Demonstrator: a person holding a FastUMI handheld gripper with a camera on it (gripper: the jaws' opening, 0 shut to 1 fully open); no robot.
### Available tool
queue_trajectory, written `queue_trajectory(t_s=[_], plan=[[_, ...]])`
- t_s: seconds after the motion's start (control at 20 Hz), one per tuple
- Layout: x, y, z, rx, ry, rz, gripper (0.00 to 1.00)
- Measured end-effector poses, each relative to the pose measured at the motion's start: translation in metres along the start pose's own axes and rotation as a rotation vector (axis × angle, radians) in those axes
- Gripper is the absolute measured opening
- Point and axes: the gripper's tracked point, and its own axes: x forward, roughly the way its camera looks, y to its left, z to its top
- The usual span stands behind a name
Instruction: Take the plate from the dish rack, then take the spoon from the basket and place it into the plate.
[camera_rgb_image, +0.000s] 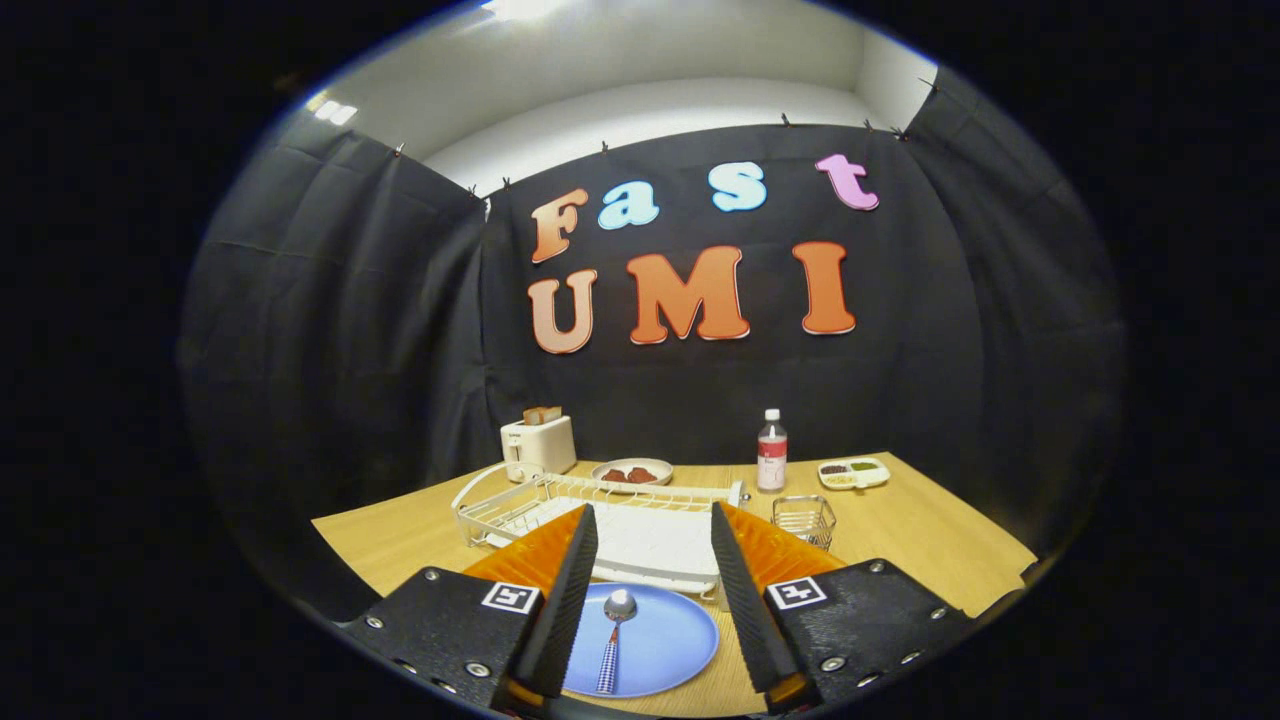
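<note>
wooden table (930, 530) carried all; blue plate (670, 650) lay flat near dish rack (560, 500), spoon (615, 625) resting in it, bowl up, so task looked done; gripper (655, 585) fingers spread wide, holding nothing; basket (805, 518) beyond.

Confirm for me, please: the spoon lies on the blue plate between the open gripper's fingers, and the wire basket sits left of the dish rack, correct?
Not quite. The gripper view shows the basket right of the rack, not left. The spoon does lie on the plate between the open gripper's fingers.
</note>
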Motion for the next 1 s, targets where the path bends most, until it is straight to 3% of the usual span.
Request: queue_trajectory(t_s=[0.15, 0.35, 0.75, 1.0], plan=[[-0.005, 0.004, 0.019, -0.022, -0.05, -0.014, 0.81], [-0.007, 0.003, 0.032, -0.042, -0.091, -0.045, 0.89], [-0.006, -0.006, 0.031, -0.047, -0.101, -0.094, 0.91], [0.003, 0.001, 0.033, -0.034, -0.103, -0.059, 0.91]])
